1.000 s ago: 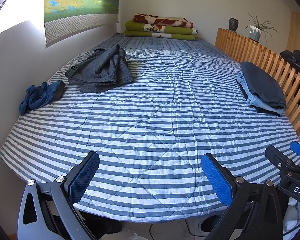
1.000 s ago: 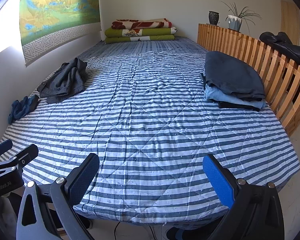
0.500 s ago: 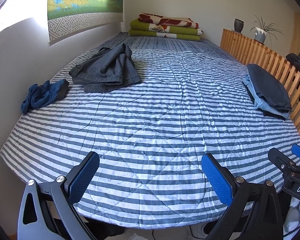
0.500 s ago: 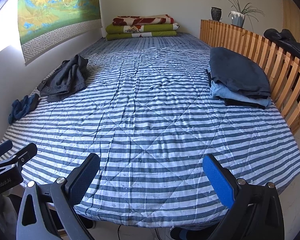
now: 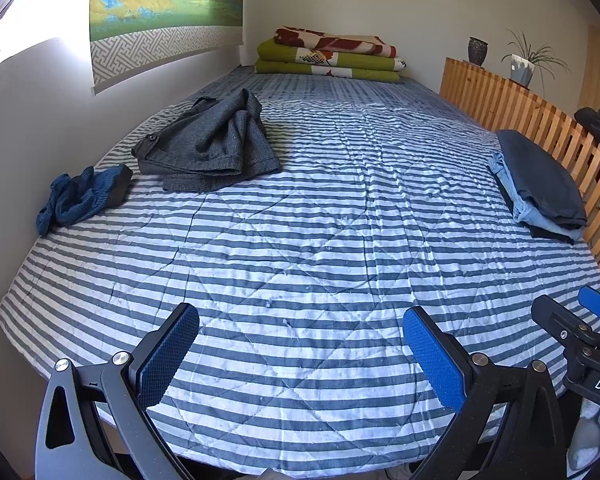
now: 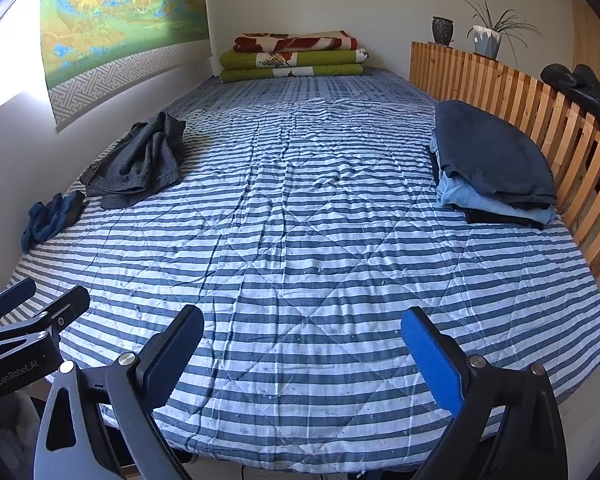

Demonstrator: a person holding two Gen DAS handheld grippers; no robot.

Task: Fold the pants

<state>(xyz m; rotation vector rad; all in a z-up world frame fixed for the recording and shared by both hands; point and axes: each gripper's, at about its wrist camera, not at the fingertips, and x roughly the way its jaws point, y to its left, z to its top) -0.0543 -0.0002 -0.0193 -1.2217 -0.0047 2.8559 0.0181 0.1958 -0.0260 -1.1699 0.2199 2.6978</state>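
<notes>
Left gripper (image 5: 300, 356): two dark grey angular arms with triangular cut-outs, silver round screw heads at the pivots, fingers faced with blue textured pads (image 5: 434, 362). Right gripper (image 6: 302, 354) was of the same build, black frame, one pad bright blue, the other in shadow. Each body carried white lettering on black, "GenRobot.AI" on the left one, "DAS" on the right.

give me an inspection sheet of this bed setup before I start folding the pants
Surface: striped quilt, wrinkled, middle bare.
Job's things: crumpled grey pants by the left wall; folded stack by the wooden rail.
Clutter: small blue garment near the left edge; folded blankets at the far end.
Grippers: left tongs and right tongs open, empty.
Cables: nothing seen.
Surroundings: wall hanging, potted plant.
</notes>
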